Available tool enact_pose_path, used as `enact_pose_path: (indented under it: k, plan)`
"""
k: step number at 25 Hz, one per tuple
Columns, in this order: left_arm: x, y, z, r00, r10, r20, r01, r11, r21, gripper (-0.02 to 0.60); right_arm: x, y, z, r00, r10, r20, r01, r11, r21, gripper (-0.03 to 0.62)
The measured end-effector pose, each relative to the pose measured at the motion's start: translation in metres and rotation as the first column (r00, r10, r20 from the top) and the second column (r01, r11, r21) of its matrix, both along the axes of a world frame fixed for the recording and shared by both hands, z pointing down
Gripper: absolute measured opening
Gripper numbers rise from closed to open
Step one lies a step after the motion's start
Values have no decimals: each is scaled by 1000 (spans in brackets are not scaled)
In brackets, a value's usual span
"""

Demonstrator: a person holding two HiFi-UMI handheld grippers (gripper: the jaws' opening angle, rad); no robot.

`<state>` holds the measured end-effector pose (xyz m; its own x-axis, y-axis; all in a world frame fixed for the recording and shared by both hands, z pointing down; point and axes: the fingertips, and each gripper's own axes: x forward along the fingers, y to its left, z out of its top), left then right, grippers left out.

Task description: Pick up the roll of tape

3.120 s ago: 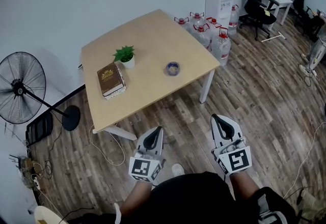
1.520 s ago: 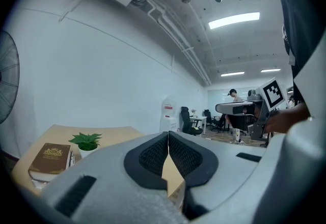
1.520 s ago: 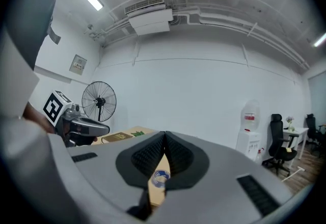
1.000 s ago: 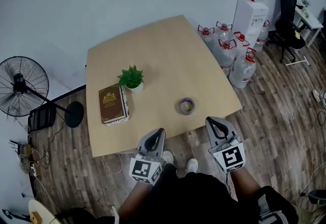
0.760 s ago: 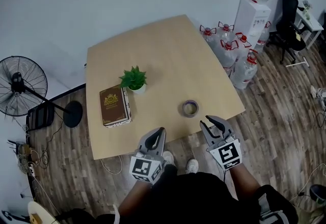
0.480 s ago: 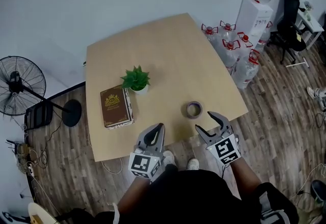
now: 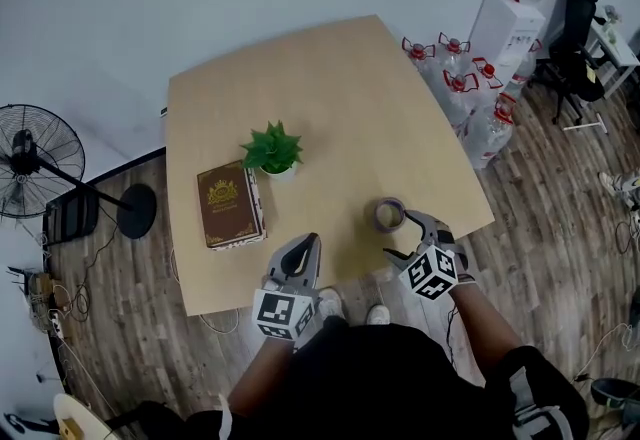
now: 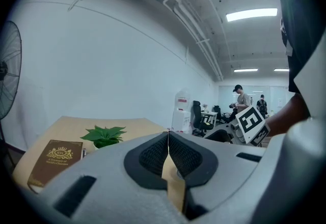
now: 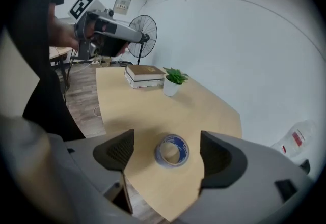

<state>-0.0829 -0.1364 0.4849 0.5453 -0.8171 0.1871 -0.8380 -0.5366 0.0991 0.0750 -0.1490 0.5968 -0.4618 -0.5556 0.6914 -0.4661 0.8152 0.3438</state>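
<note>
The roll of tape lies flat on the wooden table, close to its near right edge. It is greyish with a blue-printed band. My right gripper hangs just short of the roll, tilted down at it, and its jaws are opening. In the right gripper view the roll sits on the table between the two spread jaws of my right gripper, and neither pad touches it. My left gripper hovers over the table's near edge with its jaws shut and holds nothing.
A brown book and a small potted plant sit left of the tape. A standing fan is at the far left. Water bottles, a dispenser and an office chair stand to the right.
The person has stepped up to the table. My right gripper has dropped forward toward the tape and gone from shut to wide open. The left gripper has edged forward, still shut.
</note>
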Motion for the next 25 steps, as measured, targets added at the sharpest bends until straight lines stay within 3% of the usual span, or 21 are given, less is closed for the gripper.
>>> enact_pose_path:
  k: [4,15,18,25]
  plan:
    - [-5,-2,0,1000,6,-5,-6,1000,-7,8,4,-15,34,995,-37,-91,33,999,-40,367]
    - [-21,-23,-2,999,-26,-42,26,1000,-9,8,-2,-30,97,966,-140,-219,97,975,-198,360]
    - [-28,-23,3,999,-32,-40,31,999,-21,6,-5,-31,105,952,-169,-254,114,969,-217,263]
    - [-40,-22,11,998,-51,-41,50,998,-41,6,-7,-29,123,934,-208,-292,125,952,-280,170]
